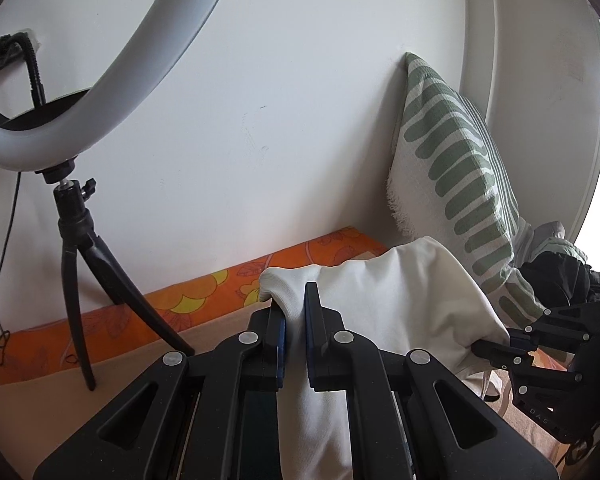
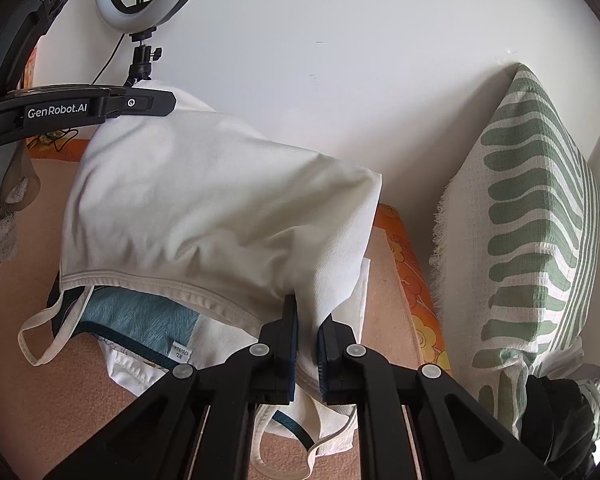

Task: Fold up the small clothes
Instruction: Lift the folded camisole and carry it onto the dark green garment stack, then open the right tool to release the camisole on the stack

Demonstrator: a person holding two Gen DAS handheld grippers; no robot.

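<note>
A white garment (image 2: 204, 204) hangs stretched between both grippers above the beige surface (image 2: 380, 304). My left gripper (image 1: 296, 312) is shut on its ribbed edge, and the cloth (image 1: 400, 300) runs off to the right toward the other tool. My right gripper (image 2: 308, 320) is shut on the hemmed lower edge of the same garment. The left gripper (image 2: 172, 102) shows at the upper left of the right wrist view, at the garment's far corner. Under the white garment lies a blue and white garment (image 2: 140, 320) with a label and loose straps.
A ring light on a small black tripod (image 1: 84, 240) stands at the left by the white wall. A green-patterned cushion (image 2: 540, 220) leans on the wall at the right, with dark clothing (image 2: 556, 420) below it. An orange flowered cloth (image 1: 180, 304) lines the wall edge.
</note>
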